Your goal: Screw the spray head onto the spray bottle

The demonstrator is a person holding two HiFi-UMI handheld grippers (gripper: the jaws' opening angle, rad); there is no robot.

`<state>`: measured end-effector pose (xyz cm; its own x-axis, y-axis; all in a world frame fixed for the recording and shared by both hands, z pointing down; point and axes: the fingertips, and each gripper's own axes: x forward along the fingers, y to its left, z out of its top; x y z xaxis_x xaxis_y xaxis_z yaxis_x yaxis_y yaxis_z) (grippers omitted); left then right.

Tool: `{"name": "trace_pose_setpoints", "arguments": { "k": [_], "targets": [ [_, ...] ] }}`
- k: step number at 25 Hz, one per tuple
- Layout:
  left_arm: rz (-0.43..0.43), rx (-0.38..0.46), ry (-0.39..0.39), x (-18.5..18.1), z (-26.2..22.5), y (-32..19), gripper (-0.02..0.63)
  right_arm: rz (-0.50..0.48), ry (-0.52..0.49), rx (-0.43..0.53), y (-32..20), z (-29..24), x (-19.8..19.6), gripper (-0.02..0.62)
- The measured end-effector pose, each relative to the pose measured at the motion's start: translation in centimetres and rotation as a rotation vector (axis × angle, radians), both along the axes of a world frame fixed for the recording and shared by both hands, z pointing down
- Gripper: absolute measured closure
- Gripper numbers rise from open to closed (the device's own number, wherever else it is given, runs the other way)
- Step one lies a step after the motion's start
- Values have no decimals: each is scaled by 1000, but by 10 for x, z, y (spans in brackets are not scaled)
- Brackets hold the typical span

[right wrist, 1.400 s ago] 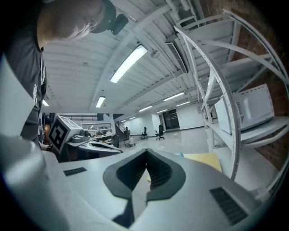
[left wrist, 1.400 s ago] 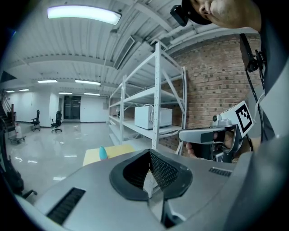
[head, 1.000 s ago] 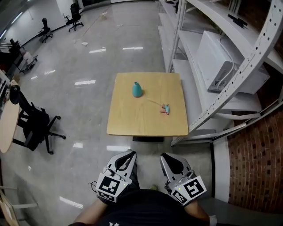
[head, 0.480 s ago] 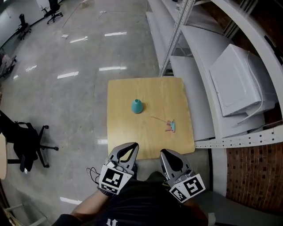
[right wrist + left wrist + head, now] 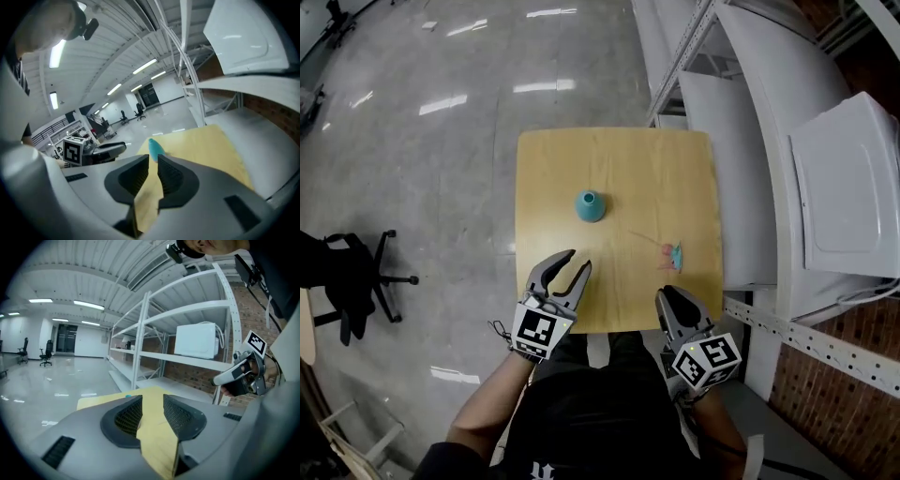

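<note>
Standing upright on the table [image 5: 675, 159], the bottle [image 5: 590, 206] points up, the spray head [image 5: 672, 254] lies flat to its right (tube aimed toward it), and the left gripper [image 5: 578, 261] and right gripper [image 5: 672, 293], jaws just opening to narrow gaps, hold nothing.

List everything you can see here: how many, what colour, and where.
table: one, light wood, mid-floor beside the shelving.
spray bottle: one, teal, upright on the table, left of middle.
spray head: one, teal and pink, lying on the table's right side, apart from the bottle.
office chair: one, black, on the floor at left.
shelving: one rack, white, right of the table.
white box: one, on a shelf.
left gripper: grey, over the table's near edge; jaws just opening, nothing between.
right gripper: grey, at the near edge; jaws just opening slightly, nothing between.
</note>
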<state>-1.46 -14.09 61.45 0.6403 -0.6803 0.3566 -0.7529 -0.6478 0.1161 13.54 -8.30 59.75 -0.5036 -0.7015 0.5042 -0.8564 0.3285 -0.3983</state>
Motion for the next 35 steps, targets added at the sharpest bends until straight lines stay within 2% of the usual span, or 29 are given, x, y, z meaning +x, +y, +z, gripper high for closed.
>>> {"name": "trace_pose_setpoints", "arguments": {
  "k": [4,7,13,19,23,26,28,35],
  "targets": [
    [-53,-67,-55,-10,77,-38,380,2,132,-161,-20,87,48,512],
    [-45,-77,-96,-11,121,-74,304,11,196,-239,-44,139,78,477],
    [-21,-98,-134,-8,163,-109,217,12,236,-416,-56,204,94,403],
    [55,-131,-188,15,189,-120,190,23,273,-521,-56,226,97,400],
    [56,-138,-235,21,203,-127,186,20,310,-566,-53,237,100,402],
    [34,-133,-279,21,209,-127,196,30,303,-577,-52,237,106,431],
    [32,-146,-281,21,208,-128,205,29,301,-576,-52,235,107,434],
    [101,-188,-294,21,194,-129,221,9,294,-513,-59,213,103,437]
  ]
}}
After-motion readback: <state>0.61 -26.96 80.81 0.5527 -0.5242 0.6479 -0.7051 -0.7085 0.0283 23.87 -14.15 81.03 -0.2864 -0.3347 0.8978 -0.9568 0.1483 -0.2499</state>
